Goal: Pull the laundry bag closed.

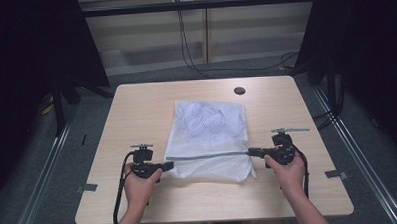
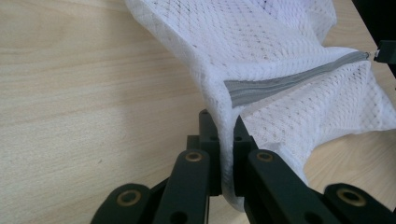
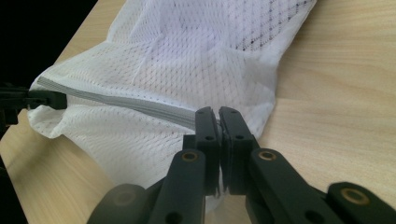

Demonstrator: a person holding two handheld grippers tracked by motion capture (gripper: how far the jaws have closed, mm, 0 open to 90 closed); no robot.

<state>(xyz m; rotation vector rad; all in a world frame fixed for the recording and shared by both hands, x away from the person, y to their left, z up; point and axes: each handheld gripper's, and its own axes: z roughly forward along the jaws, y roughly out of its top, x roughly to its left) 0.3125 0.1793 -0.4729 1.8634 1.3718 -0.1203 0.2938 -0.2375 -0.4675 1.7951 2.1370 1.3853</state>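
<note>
White mesh laundry bag [image 1: 210, 136] lies flat at the centre of the counter [image 1: 136, 109], its near end toward the person. A grey zipper [image 1: 208, 155] runs left to right across the bag near that end.

Left gripper [image 1: 164, 166] sits at the bag's near left corner; its jaws are clamped on the mesh just beside the zipper's left end, fabric pinched between them in the left gripper view [image 2: 227, 154]. Right gripper [image 1: 252, 151] sits at the zipper's right end; its jaws are pressed together on that end [image 3: 217, 135], most likely on the pull tab, though the tab itself is hidden between them.

The zipper is pulled nearly straight between the two grippers and lifted slightly off the counter.

Judgement: the step in hand is running the slider along the zipper. To do it well:
- keep the left grip fixed as the anchor, holding the tape taut;
- draw the right gripper along the zipper's own line, not upward;
- watch loose mesh near the teeth, which could snag.

A dark round hole [image 1: 240, 90] sits at the counter's far side, well apart from the bag.
</note>
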